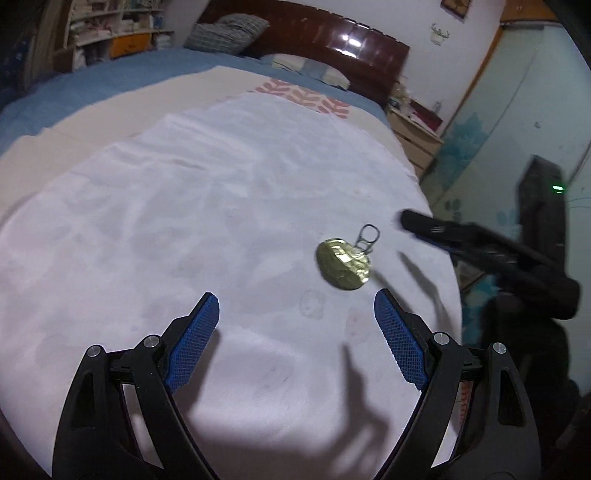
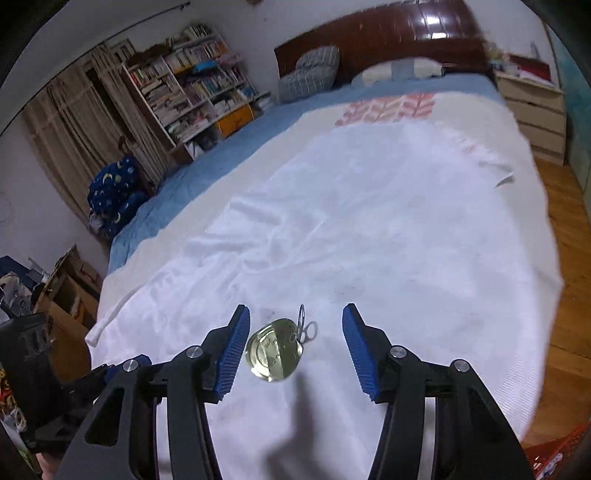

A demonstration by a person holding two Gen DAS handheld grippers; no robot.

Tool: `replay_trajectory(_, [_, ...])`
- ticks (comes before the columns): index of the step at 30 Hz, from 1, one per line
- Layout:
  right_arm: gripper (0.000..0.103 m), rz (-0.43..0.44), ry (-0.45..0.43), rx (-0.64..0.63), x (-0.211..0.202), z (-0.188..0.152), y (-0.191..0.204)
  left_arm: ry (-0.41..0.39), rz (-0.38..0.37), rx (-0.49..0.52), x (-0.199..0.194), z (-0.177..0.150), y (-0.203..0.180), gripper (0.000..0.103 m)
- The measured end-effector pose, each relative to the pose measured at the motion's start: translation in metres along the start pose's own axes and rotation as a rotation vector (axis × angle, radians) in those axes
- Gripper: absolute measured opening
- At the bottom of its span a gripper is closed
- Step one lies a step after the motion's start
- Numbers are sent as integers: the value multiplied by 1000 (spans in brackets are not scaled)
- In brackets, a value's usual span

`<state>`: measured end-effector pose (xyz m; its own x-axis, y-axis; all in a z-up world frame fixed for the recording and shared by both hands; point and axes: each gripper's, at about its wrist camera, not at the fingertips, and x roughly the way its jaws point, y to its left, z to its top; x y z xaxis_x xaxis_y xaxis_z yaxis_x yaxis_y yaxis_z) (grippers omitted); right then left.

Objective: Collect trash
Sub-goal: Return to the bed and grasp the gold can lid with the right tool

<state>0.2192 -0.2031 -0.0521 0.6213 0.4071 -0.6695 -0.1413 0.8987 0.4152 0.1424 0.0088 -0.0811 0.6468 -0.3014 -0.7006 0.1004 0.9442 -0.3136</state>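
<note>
Right wrist view: the right gripper (image 2: pixel 293 343) has its jaws spread wide and grasps nothing. Between the blue pads (image 2: pixel 232 354) lies a gold can lid (image 2: pixel 274 350), flat on the white sheet (image 2: pixel 369 240), close to the left pad but whether it touches is unclear. Its ring pull (image 2: pixel 302 325) stands up at the far edge. Beyond the sheet come a cream blanket (image 2: pixel 476 110), a blue cover (image 2: pixel 207 162), pillows (image 2: pixel 310 72) and a dark headboard (image 2: pixel 388 33). A bookshelf (image 2: pixel 192 81) stands at left, a dresser (image 2: pixel 532 110) at right.

Left wrist view: the left gripper (image 1: pixel 295 314) also hangs released over the sheet (image 1: pixel 184 221), holding nothing. The lid (image 1: pixel 341 266) lies ahead and to the right of it, with the right gripper (image 1: pixel 480 251) blurred just beyond
</note>
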Motion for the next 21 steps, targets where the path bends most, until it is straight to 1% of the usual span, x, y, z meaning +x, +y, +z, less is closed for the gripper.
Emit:
replay_trajectory(2, [50,7,25,25,18,2,-7,7,-35,11,8,4,-2,85])
replay_trajectory(4, [47,21,42,55,32,0,-15,34,-95,5,20,12,-4,85])
replay_trajectory(5, [44,37,47,69,37,2,-16,48,-137,-19,28,18,-4,85])
replay_trajectory(7, [41,51,56,75,46,4,-18,74,-177,-69,42,27,-4,85])
replay_trajectory(9, [40,65,63,88,51,4,-24,119,-192,-125,60,32,-2,85])
replay_trajectory(11, [40,66,73,100,54,4,-29,149,-194,-157,70,29,1,85])
replay_trajectory(12, [40,72,82,108,57,4,-32,163,-183,-154,76,28,0,85])
replay_trajectory(14, [38,78,95,114,63,6,-35,163,-176,-126,79,28,-5,85])
replay_trajectory(16, [37,92,112,126,67,7,-40,172,-195,-106,80,28,-9,85])
replay_trajectory(17, [37,102,119,136,69,7,-43,173,-194,-96,81,28,-10,83])
replay_trajectory(19, [35,119,129,156,72,8,-50,176,-188,-77,81,27,-10,76])
replay_trajectory(21, [34,133,137,176,73,7,-54,188,-201,-64,82,26,-12,62])
